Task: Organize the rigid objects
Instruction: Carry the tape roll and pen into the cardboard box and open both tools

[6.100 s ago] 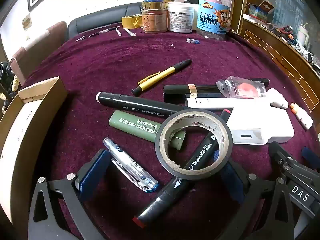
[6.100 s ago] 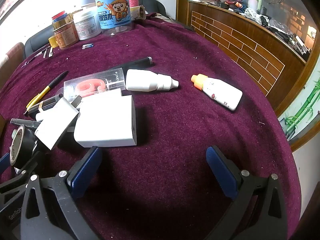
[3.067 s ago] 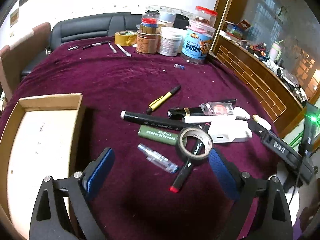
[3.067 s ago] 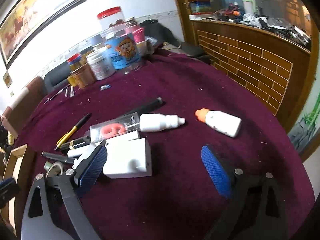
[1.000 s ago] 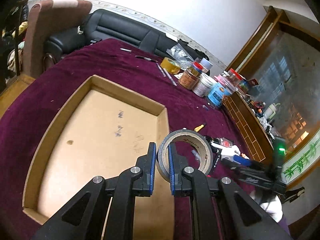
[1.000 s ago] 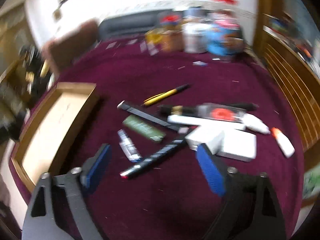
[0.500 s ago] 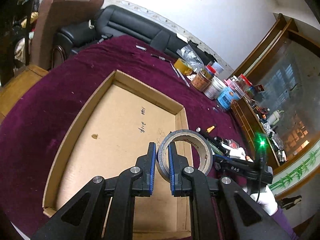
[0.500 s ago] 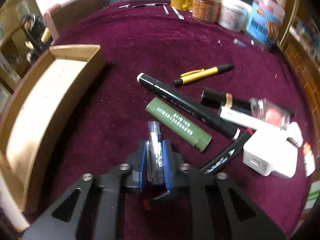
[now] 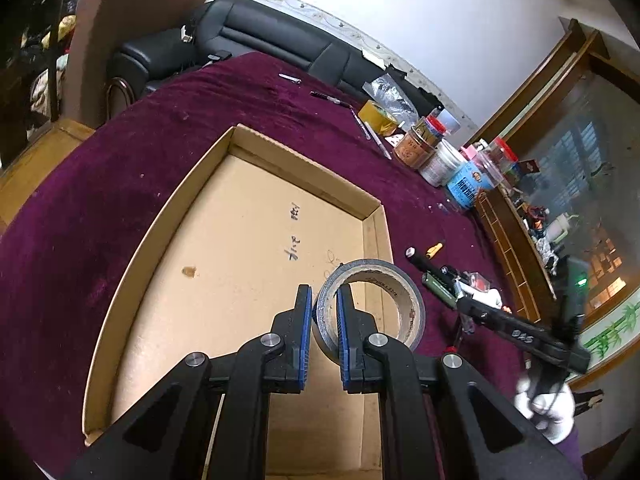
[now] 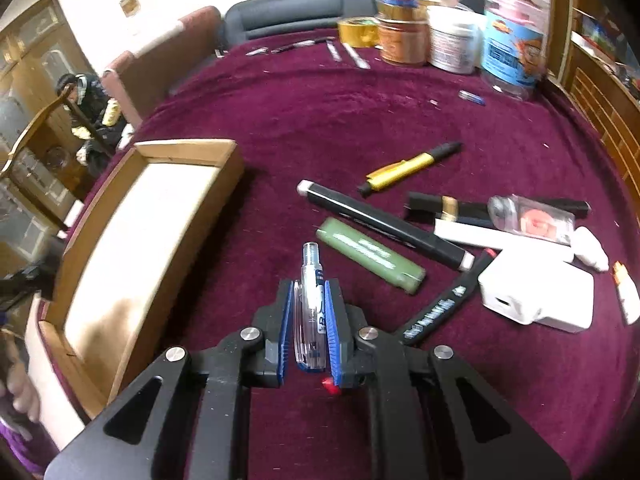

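Tape roll clamped in left gripper above cardboard tray — right gripper grips clear pen over maroon tablecloth.

Grey tape roll with tan core between blue pads; beyond them, plain tan cardboard tray on maroon cloth.

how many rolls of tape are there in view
2. A grey roll is clamped in the left gripper over the cardboard box; a yellow roll sits at the table's far end beside the jars. Others could hide behind those.
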A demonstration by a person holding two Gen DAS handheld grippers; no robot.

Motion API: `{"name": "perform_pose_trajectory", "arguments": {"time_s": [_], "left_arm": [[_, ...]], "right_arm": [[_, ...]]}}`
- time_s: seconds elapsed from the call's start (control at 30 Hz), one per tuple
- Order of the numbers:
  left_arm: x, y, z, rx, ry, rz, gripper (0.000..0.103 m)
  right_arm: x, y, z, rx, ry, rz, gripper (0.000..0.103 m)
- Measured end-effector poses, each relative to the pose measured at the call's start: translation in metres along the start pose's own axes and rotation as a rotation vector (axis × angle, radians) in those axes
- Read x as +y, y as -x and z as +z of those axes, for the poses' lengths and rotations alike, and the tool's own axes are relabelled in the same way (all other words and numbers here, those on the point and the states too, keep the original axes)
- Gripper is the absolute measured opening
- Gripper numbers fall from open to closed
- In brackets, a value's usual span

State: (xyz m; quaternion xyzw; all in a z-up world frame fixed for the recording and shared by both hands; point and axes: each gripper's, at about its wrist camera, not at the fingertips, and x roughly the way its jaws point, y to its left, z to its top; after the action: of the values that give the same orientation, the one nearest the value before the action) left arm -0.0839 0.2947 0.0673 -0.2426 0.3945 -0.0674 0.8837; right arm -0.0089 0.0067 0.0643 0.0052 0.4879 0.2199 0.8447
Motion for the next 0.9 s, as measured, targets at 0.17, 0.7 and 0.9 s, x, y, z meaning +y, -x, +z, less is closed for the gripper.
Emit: {"name": "perform_pose_trajectory", "arguments": {"time_s": [0.17, 0.7, 0.9], "left_arm": [[-0.015, -0.008, 0.008, -0.016, -0.074, 0.07, 0.009], [-0.013, -0.07, 0.052, 0.054, -0.139, 0.202, 0.009], [-0.015, -0.086, 0.059, 0.075, -0.149, 0.196, 0.009]], "right_arm": [[0.037, 0.001, 0.021, -0.01, 0.026, 0.087, 0.013], [0.089, -0.063, 0.069, 0.059, 0.017, 0.128, 0.013], [0.088, -0.075, 0.075, 0.071, 0.016, 0.112, 0.013]]}}
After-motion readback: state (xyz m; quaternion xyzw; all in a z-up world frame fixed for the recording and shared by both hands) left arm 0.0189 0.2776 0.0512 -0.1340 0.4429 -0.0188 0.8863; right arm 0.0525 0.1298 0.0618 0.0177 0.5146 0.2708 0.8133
